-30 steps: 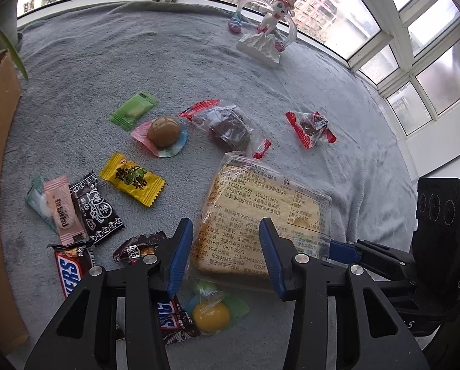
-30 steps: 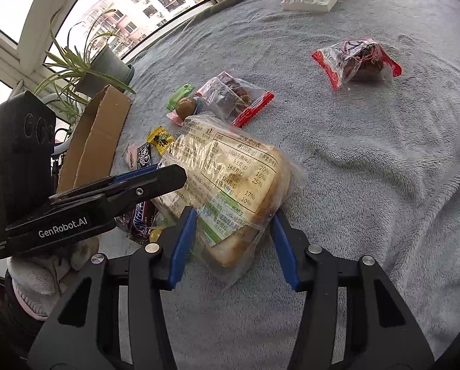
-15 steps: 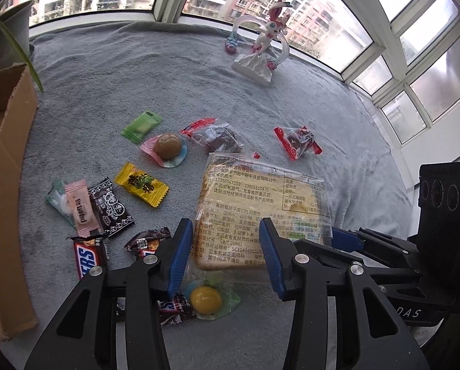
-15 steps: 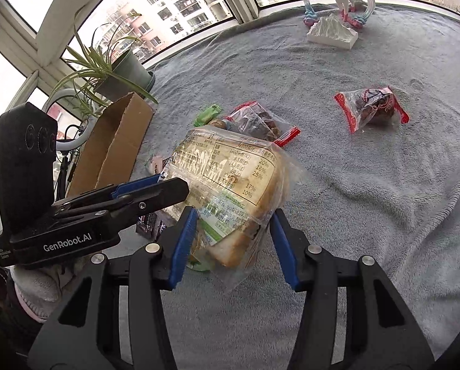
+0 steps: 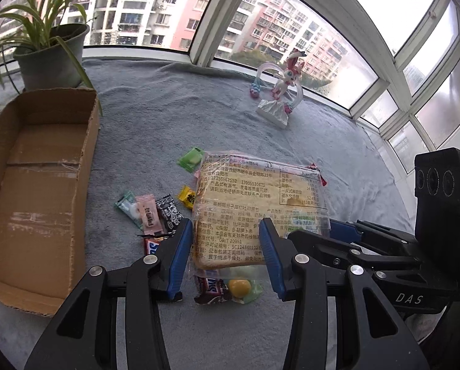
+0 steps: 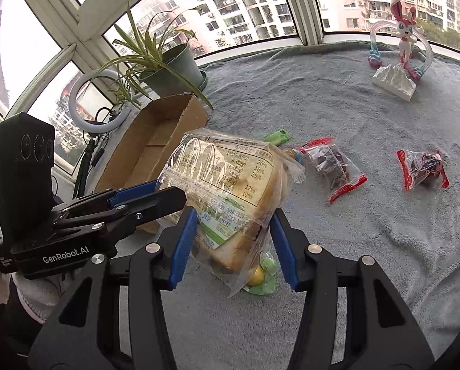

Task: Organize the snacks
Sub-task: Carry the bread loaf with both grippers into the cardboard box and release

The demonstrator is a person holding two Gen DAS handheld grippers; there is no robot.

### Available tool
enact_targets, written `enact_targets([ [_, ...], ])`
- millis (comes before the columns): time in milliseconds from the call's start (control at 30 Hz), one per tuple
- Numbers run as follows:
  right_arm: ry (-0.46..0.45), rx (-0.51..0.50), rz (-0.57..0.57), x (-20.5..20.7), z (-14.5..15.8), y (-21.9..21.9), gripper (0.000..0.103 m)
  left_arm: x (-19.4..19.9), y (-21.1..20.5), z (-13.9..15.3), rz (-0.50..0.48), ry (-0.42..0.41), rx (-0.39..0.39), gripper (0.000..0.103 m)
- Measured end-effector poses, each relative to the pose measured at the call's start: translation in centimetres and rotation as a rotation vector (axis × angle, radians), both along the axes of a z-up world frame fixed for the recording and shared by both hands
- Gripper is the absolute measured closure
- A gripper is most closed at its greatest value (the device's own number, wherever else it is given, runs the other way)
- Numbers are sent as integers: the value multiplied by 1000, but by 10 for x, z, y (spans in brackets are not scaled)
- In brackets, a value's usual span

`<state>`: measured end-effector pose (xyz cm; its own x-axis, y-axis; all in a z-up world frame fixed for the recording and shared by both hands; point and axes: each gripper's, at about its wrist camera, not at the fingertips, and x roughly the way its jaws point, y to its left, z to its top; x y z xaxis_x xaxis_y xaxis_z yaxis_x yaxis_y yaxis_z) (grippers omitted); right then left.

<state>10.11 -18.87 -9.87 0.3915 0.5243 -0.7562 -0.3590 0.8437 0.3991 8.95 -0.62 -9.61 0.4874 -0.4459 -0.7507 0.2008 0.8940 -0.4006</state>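
A clear bag of sliced bread (image 5: pixel 257 209) (image 6: pixel 230 191) hangs in the air above the grey blanket. My right gripper (image 6: pixel 233 237) is shut on its lower edge; it also shows in the left wrist view (image 5: pixel 337 234). My left gripper (image 5: pixel 225 256) stands with its jaws either side of the bag's near edge, and I cannot tell whether they press it. It also shows in the right wrist view (image 6: pixel 156 197). An empty cardboard box (image 5: pixel 35 185) (image 6: pixel 156 151) lies at the left. Small snacks (image 5: pixel 149 212) lie between the box and the bread.
Two red-edged snack bags (image 6: pixel 334 166) (image 6: pixel 424 166) lie right of the bread. A yellow candy in green wrap (image 5: pixel 239 286) and a Snickers bar (image 5: pixel 209 286) lie under the bread. A potted plant (image 5: pixel 51 58) and a figurine (image 5: pixel 279 98) stand by the windows.
Both grippers have risen and swung left with the bread bag. The bag has lifted off the blanket and the cardboard box has come fully into view.
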Motion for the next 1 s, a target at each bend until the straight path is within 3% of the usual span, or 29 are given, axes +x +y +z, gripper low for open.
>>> enact_targets([
  [567,-57,-25,283,8,10,131,51,-27,112,6,268,-22,1,60],
  [1000,-10,-33,411,18,-18,196,51,-33,168,-14,411,17,25,60],
])
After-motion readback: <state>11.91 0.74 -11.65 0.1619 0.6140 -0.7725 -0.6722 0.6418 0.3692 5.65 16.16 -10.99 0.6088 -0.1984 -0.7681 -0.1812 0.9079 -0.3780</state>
